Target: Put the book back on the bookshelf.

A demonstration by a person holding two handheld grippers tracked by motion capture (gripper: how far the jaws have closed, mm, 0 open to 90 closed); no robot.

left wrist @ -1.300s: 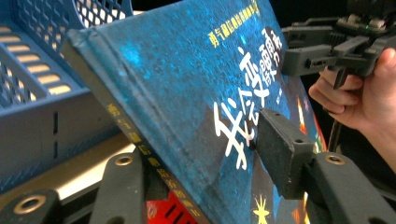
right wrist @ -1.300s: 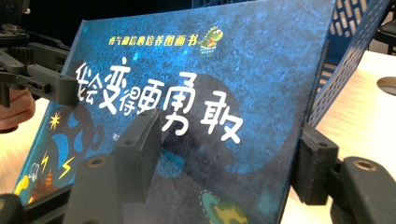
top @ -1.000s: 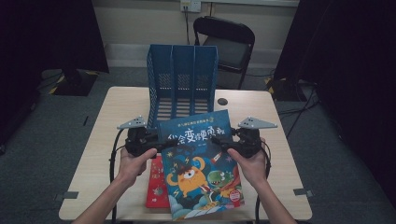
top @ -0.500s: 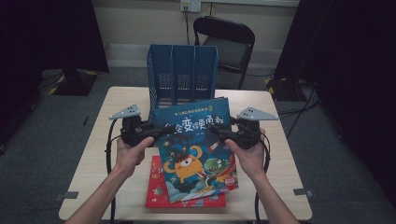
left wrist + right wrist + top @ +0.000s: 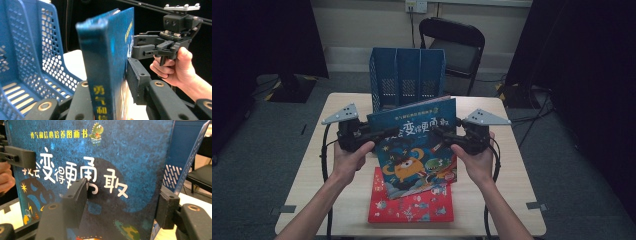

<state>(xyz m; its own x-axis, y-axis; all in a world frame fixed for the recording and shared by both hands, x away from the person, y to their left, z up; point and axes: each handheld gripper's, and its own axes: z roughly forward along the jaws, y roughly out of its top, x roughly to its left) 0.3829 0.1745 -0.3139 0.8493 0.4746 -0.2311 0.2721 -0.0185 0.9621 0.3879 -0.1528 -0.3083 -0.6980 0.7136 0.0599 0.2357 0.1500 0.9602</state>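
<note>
Book (image 5: 417,140) with a dark blue cover, white characters and a cartoon monster, is held up off the tabletop (image 5: 502,175), tilted with its top edge toward the far side. The left claw (image 5: 382,134) is closed on the book's left edge; in the left gripper view its jaws press the spine and cover from either side (image 5: 107,82). The right claw (image 5: 443,135) meets the book's right edge. In the right gripper view one jaw lies against the front cover and the other stands past the book's edge (image 5: 120,195), so I cannot tell whether this claw truly clamps it. A hand (image 5: 349,157) holds the left gripper and another hand (image 5: 477,160) holds the right one, both near the middle of the tabletop.

A red book (image 5: 412,207) lies flat on the near part of the tabletop, partly under the raised one. A blue rack (image 5: 408,77) with three slots and perforated walls stands at the far edge, just beyond the lifted book. A black chair (image 5: 457,47) sits past the tabletop on the far side.
</note>
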